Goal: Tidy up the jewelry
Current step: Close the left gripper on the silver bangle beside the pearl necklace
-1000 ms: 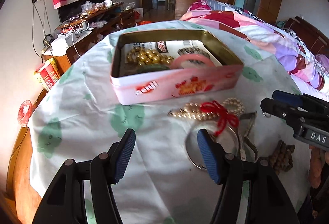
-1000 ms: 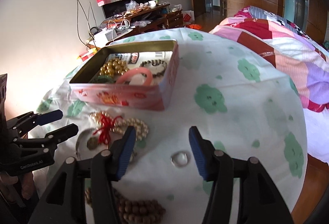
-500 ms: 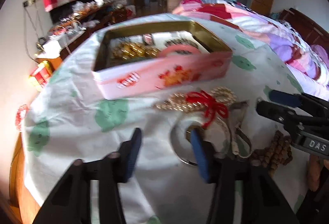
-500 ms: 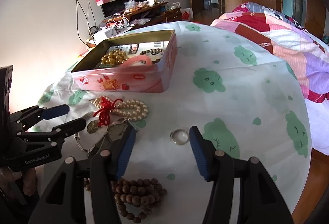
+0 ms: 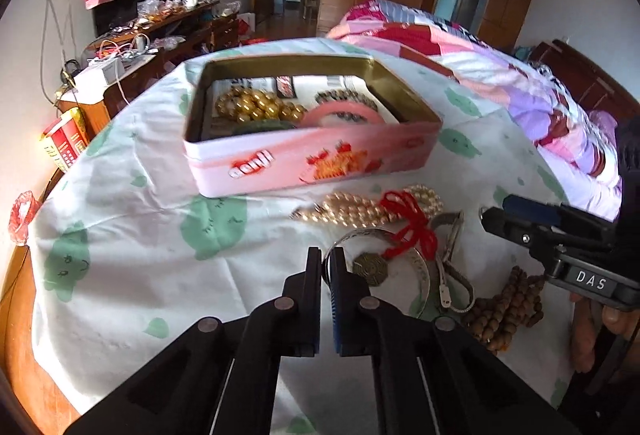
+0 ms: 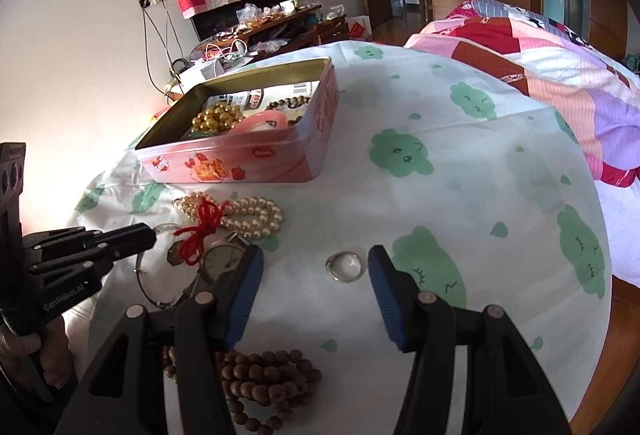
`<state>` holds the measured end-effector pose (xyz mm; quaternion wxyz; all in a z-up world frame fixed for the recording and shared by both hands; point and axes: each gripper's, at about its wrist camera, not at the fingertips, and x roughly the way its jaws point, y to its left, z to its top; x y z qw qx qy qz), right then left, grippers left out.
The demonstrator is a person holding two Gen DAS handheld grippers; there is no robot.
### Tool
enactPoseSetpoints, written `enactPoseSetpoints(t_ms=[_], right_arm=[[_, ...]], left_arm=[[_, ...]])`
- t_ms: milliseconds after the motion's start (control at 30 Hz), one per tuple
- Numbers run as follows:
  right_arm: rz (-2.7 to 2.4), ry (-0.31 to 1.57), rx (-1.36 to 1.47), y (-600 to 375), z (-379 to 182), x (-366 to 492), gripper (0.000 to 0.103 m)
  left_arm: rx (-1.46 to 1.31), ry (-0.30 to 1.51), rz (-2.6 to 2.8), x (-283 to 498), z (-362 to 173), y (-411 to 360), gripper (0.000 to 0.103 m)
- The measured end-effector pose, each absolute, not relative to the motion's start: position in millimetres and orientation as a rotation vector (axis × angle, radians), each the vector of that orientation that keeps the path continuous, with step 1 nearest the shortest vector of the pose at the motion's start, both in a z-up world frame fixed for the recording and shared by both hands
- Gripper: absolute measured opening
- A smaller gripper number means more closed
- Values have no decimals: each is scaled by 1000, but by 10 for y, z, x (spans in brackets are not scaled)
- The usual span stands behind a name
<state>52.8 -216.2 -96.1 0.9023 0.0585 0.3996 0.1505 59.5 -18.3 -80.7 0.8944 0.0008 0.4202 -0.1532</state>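
On the near side of the table, the silver bangle (image 5: 416, 263) lies flat on the cloth, and the left gripper (image 5: 328, 267) has its two jaws pressed together on the bangle's left rim. Inside the bangle sits a bronze eight-sided pendant (image 5: 370, 269) on a red cord (image 5: 412, 223), which runs up over a pearl necklace (image 5: 360, 209) lying just beyond. To the right of the bangle a watch (image 6: 226, 257) rests with its metal strap touching the ring of silver, and nearer still a string of brown wooden beads (image 6: 264, 383) is heaped on the cloth. A small clear ring (image 6: 345, 266) lies apart from the pile, further right, between the fingers of the right gripper (image 6: 314, 275), whose jaws stand wide apart and hold nothing. Beyond the pearls stands an open pink tin (image 5: 304, 159); it holds gold beads (image 5: 256, 107), a pink bangle (image 5: 344, 113) and a dark bead bracelet (image 5: 344, 97) toward its far right. The table wears a white cloth with green shapes (image 6: 440, 139). Far right, a bed with a patchwork quilt (image 6: 540, 51) runs alongside, and far left a cluttered wooden desk (image 6: 260, 27) stands against the wall.
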Motion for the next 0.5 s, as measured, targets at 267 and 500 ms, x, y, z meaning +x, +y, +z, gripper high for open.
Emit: enactPoseSetpoints(t_ms=[267,500], right_arm=[[286,807,161,-2240,-927,521,57],[296,814,144,-2203,-940,526,57]], left_arm=[[-12,870,-280,637,-812,-69,3],[-55,794,-327,528,-572,-51,3]])
